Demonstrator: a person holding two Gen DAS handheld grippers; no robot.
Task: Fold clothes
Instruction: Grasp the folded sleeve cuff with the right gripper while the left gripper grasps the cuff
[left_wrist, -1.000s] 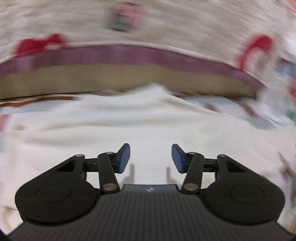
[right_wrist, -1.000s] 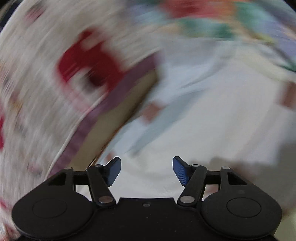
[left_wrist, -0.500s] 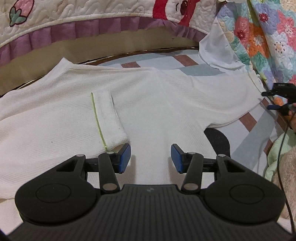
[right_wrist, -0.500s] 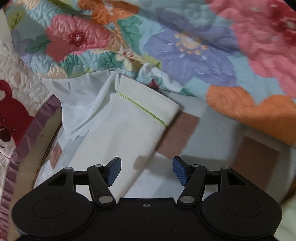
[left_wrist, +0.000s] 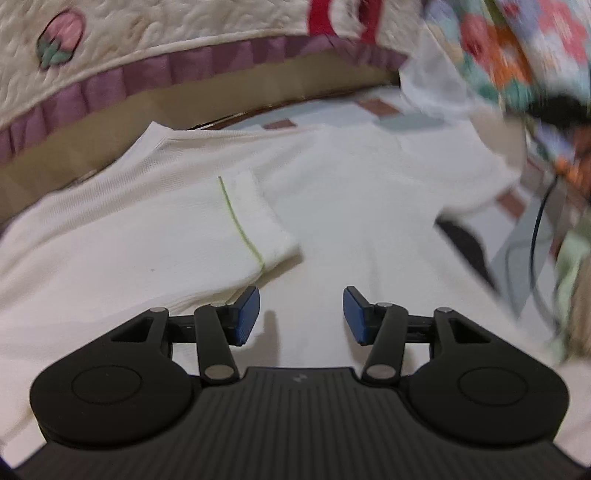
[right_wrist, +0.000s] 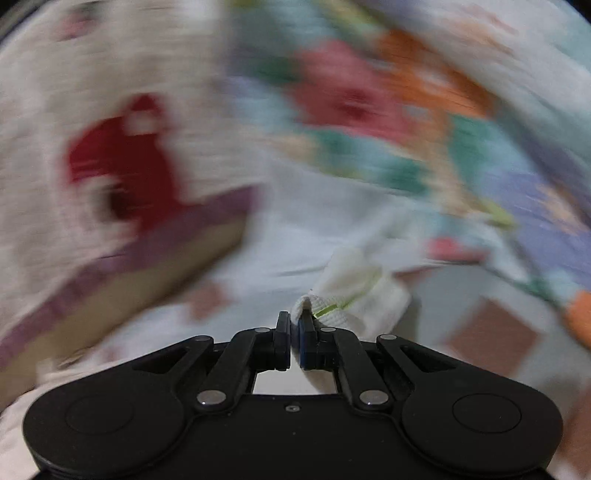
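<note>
A white long-sleeved top (left_wrist: 351, 206) lies spread flat on the bed in the left wrist view. One sleeve is folded across its body, and that sleeve's cuff (left_wrist: 258, 229) carries a thin green stitch line. My left gripper (left_wrist: 301, 314) hovers low over the top's body just right of that cuff, its jaws opening slightly with nothing between them. In the blurred right wrist view my right gripper (right_wrist: 294, 321) is shut on the edge of the other sleeve's cuff (right_wrist: 369, 299), which is bunched and lifted off the sheet.
A cream quilt with a purple frill (left_wrist: 147, 74) rises behind the top. A floral quilt (left_wrist: 517, 44) is heaped at the right. The patterned sheet (left_wrist: 517, 199) shows beside the top, with a black cable (left_wrist: 535, 240) hanging over it.
My right gripper has shut on the far sleeve's cuff and is swinging with it, blurring its view. My left gripper has slid a little over the top, still open.
</note>
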